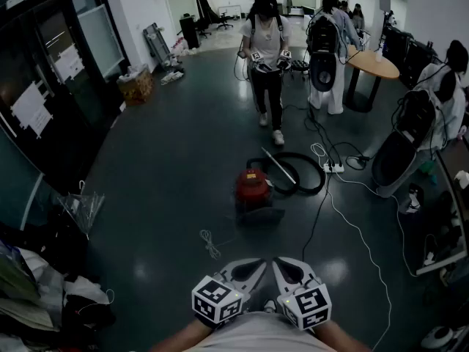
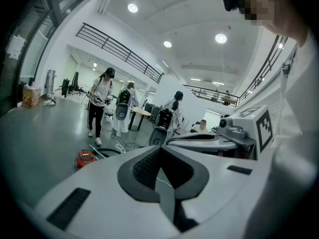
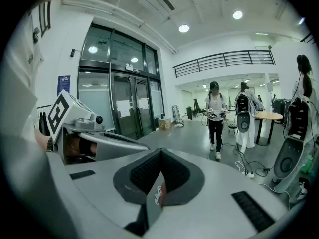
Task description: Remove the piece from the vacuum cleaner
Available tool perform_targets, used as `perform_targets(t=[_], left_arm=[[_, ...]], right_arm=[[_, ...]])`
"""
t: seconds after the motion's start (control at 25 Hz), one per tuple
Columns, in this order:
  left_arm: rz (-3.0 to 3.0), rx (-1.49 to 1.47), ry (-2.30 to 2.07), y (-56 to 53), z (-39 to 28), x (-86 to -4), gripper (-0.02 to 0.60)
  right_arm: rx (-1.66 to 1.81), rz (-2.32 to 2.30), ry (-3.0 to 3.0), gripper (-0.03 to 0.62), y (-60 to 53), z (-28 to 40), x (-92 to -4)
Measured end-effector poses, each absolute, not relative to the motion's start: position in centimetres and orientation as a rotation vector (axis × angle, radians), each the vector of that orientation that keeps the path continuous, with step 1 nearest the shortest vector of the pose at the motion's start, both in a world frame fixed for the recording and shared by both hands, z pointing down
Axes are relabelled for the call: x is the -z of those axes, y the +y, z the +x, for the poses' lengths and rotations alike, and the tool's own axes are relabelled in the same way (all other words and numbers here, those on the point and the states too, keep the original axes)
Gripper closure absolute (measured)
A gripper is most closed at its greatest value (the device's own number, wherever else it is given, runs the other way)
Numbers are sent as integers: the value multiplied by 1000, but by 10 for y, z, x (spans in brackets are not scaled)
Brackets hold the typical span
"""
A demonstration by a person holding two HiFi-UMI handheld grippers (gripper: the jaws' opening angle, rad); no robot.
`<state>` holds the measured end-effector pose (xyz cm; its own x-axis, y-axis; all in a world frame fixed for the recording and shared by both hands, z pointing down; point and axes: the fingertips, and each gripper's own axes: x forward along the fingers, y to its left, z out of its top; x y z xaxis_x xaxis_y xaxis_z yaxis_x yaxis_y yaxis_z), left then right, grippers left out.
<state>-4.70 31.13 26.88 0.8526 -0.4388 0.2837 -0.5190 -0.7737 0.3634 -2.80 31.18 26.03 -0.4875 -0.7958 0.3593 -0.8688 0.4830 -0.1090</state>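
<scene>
Step in hand: the approach. I judge nothing has been taken off yet, and I am standing well short of the machine.
Left gripper (image 1: 248, 270): clenched with nothing in it; its own view shows the pads pressed together and only floor past them.
Right gripper (image 1: 291, 271): also clenched and empty, held just beside the left one, low and near my body.
Vacuum cleaner (image 1: 253, 187): a red canister on the dark floor, straight ahead and well apart from both tools.
Hose (image 1: 302, 173): a black loop lying on the floor just right of the canister and a little farther off.
Wand (image 1: 280, 165): a thin pale tube lying across the hose loop, slanting from far left to near right.
Piece to remove: from here I cannot tell which part is meant. The wand or the hose end looks most likely.
White cable (image 1: 350, 222): trails over the floor on the right, from the power strip (image 1: 333, 167) towards me.
Person (image 1: 265, 46): stands farther off, beyond the vacuum cleaner, also holding grippers.
Next move: step closer and lower both tools. Let the jaws part, brace the canister with one and take the piece with the other, minding the cable underfoot.
</scene>
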Motion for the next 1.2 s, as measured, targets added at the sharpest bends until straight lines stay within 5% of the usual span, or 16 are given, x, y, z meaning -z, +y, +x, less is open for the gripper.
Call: perform_targets(t=[1.2], left_arm=[[2611,-327,-782,282,-25,-297,577]], right_arm=[[-442,1319,-2542,582,287,-3,-282]])
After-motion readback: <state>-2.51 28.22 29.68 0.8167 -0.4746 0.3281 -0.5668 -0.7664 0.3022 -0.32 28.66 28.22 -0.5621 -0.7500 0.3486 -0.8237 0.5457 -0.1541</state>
